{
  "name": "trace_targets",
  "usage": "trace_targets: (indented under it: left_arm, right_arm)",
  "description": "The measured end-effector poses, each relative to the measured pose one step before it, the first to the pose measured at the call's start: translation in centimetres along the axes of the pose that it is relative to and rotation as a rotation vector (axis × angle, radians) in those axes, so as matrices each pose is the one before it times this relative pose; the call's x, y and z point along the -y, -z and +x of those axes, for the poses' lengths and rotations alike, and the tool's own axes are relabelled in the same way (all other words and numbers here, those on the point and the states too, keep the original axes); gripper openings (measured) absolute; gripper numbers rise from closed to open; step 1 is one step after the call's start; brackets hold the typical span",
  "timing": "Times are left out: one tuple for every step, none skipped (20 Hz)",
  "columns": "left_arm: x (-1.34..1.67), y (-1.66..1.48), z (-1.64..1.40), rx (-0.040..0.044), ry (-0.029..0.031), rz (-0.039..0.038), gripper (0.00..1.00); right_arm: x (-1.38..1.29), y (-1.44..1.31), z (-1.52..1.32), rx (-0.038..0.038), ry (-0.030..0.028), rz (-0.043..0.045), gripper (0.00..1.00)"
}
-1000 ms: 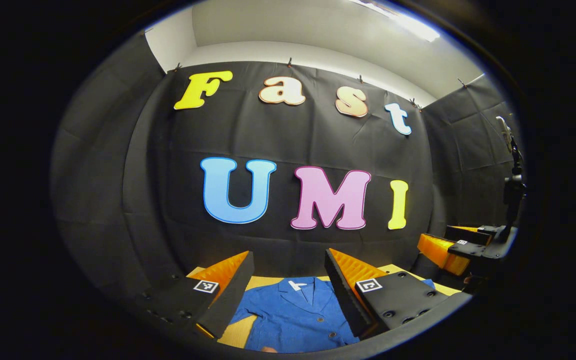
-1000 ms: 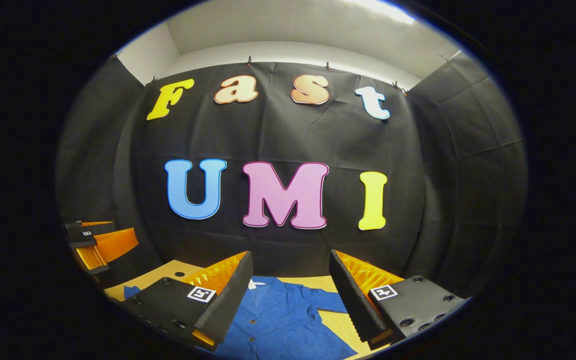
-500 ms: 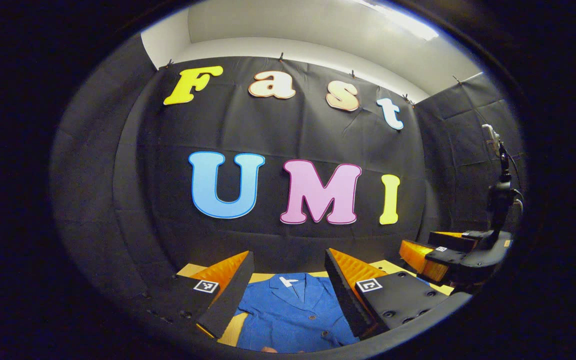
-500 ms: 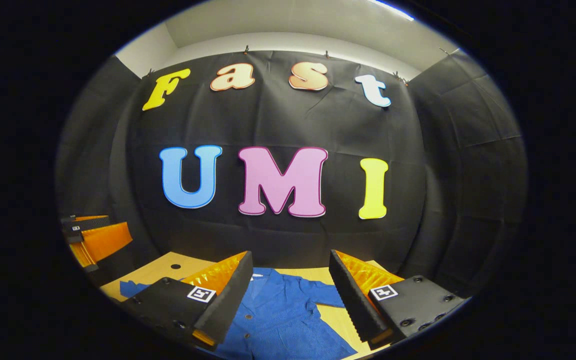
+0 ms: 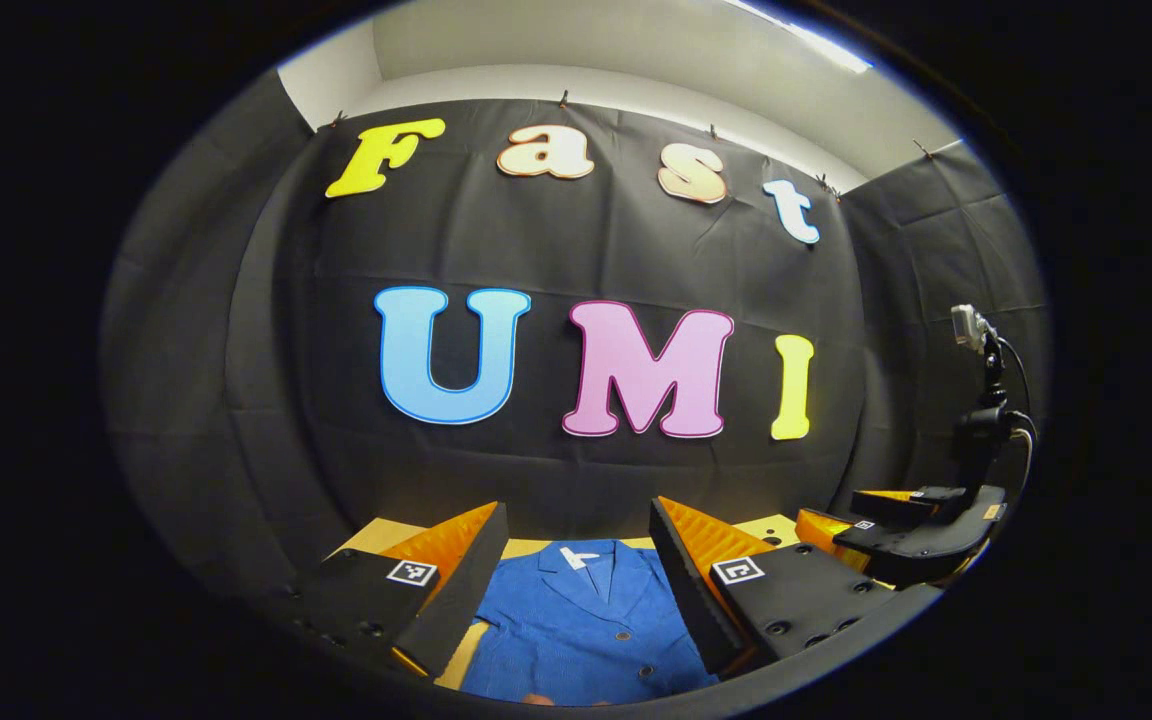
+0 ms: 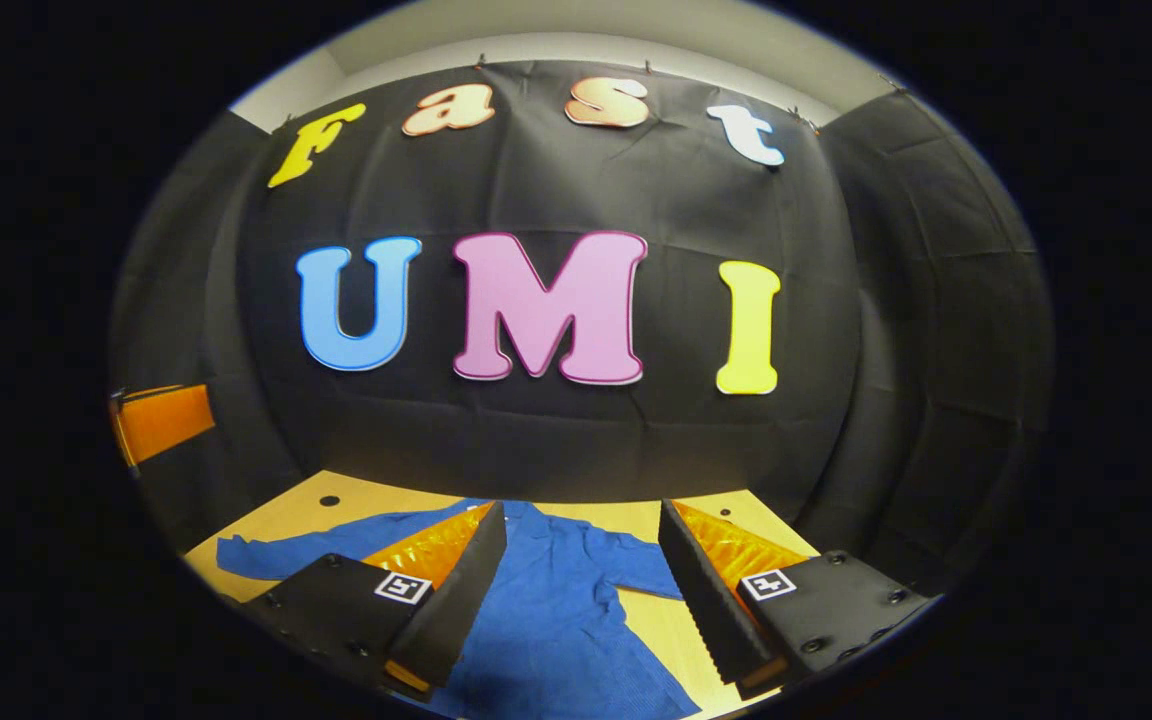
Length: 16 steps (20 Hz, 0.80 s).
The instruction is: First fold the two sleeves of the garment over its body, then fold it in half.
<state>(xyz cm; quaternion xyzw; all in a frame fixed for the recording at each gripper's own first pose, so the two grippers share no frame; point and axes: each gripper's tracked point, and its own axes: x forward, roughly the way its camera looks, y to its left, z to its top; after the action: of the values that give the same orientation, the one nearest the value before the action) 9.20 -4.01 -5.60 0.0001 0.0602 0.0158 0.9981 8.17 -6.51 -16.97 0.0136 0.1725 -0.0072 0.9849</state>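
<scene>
1. Left gripper view: the left tool (image 5: 576, 580) hangs wide apart, holding nothing, above the blue jacket (image 5: 586, 630) at 6 o'clock; the right tool (image 5: 911, 530) sits at 4 o'clock.
2. Right gripper view: the right tool (image 6: 581, 590) gapes wide and empty over the jacket (image 6: 556, 620), spread flat on the wooden surface (image 6: 376, 500), one sleeve (image 6: 336, 545) reaching toward 8 o'clock.

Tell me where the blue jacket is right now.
The blue jacket lies flat on the wooden table, between the open left gripper's fingers in its view, collar toward the black wall.

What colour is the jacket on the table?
Blue jacket; the left gripper view shows it best.
</scene>
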Motion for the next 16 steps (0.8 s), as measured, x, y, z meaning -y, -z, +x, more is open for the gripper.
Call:
trace_targets:
  left_arm:
    - [0.266,0.144,0.565,-0.00448,-0.00651,-0.00051,0.82]
    - [0.304,0.089,0.506,-0.00417,-0.00607,0.00106,0.82]
    - [0.307,0.218,0.629,-0.00581,-0.00395,0.00356,0.82]
    - [0.42,0.163,0.537,-0.00681,-0.00216,0.0062,0.82]
    - [0.415,0.202,0.439,-0.00706,-0.00054,0.00793,0.82]
    - [0.422,0.162,0.466,-0.00728,0.00058,0.00925,0.82]
    - [0.305,0.196,0.59,-0.00874,0.00102,0.00949,0.82]
    - [0.497,0.182,0.422,-0.00983,0.00435,0.0087,0.82]
    - [0.511,0.246,0.467,-0.0114,0.00669,0.00809,0.82]
    - [0.452,0.155,0.458,-0.01237,0.00663,0.00903,0.82]
    - [0.449,0.315,0.512,-0.01223,0.00737,0.00811,0.82]
    - [0.689,0.177,0.366,-0.01585,0.01585,0.00551,0.82]
    - [0.831,0.28,0.369,-0.01488,0.01931,0.00476,0.82]
    - [0.684,0.161,0.347,-0.01379,0.01345,0.00437,0.82]
    - [0.556,0.238,0.237,-0.01101,0.01147,0.00346,0.82]
    - [0.768,0.489,0.536,-0.02042,0.01346,0.00354,0.82]
  right_arm:
    - [1.193,0.894,0.789,-0.02418,0.01751,0.0173,0.96]
    - [1.287,0.67,0.992,-0.01578,0.02097,0.01388,0.96]
    - [1.343,0.76,0.881,-0.01512,0.02386,0.01076,0.96]
    - [1.364,0.761,1.058,-0.02012,0.0226,0.01018,0.96]
    - [1.404,0.818,1.063,-0.02228,0.02583,0.01069,0.96]
    - [1.476,0.832,1.073,-0.02615,0.02784,0.011,0.96]
    - [1.391,0.815,1.02,-0.02225,0.02694,0.00815,0.96]
    - [1.705,0.773,1.145,-0.01953,0.03338,0.00744,0.96]
    - [1.806,0.687,1.008,-0.01061,0.03258,0.01782,0.96]
    - [1.385,0.464,1.167,-0.00811,0.02537,0.01903,0.96]
    - [1.737,0.952,1.215,-0.02064,0.03382,0.00998,0.96]
    - [1.455,0.694,0.899,-0.02036,0.02789,0.00919,0.96]
    - [1.572,0.649,0.958,-0.02385,0.03499,0.01265,0.97]
    - [1.491,0.897,1.304,-0.02844,0.03191,0.01463,0.97]
    - [1.603,0.922,1.462,-0.03274,0.03133,0.01988,0.97]
    - [2.268,1.059,1.536,-0.04288,0.04431,0.01952,0.97]
